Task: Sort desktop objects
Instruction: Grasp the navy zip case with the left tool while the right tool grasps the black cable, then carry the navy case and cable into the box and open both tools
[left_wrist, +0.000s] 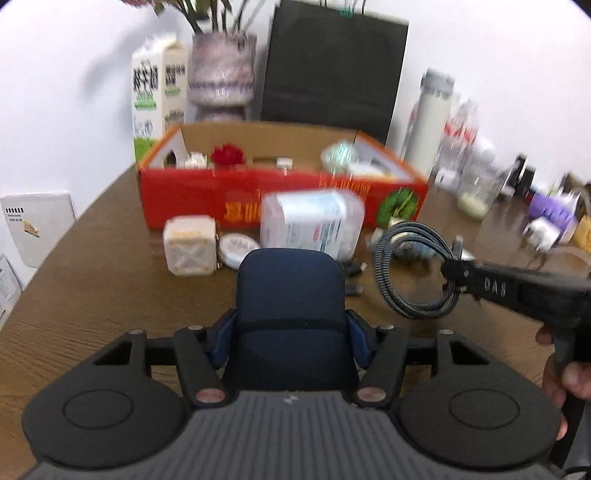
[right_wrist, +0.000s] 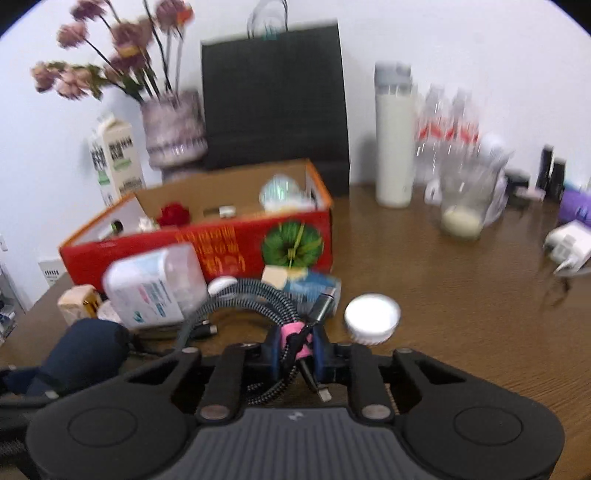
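My left gripper (left_wrist: 291, 328) is shut on a dark blue pouch (left_wrist: 291, 295) and holds it above the brown table; the pouch also shows in the right wrist view (right_wrist: 85, 354). My right gripper (right_wrist: 295, 350) is shut on a coiled braided cable (right_wrist: 243, 295) bound with a pink tie (right_wrist: 295, 338); the cable hangs from it in the left wrist view (left_wrist: 410, 273). An open red cardboard box (left_wrist: 280, 199) with several small items stands behind, also in the right wrist view (right_wrist: 207, 243).
In front of the box lie a clear plastic box (left_wrist: 314, 221), a cream cube (left_wrist: 190, 245), a round white tin (left_wrist: 238, 249) and a white lid (right_wrist: 373, 317). A milk carton (left_wrist: 157, 92), vase (left_wrist: 221, 70), black bag (left_wrist: 332, 66), bottles (right_wrist: 393, 136) and a white charger (right_wrist: 569, 243) stand around.
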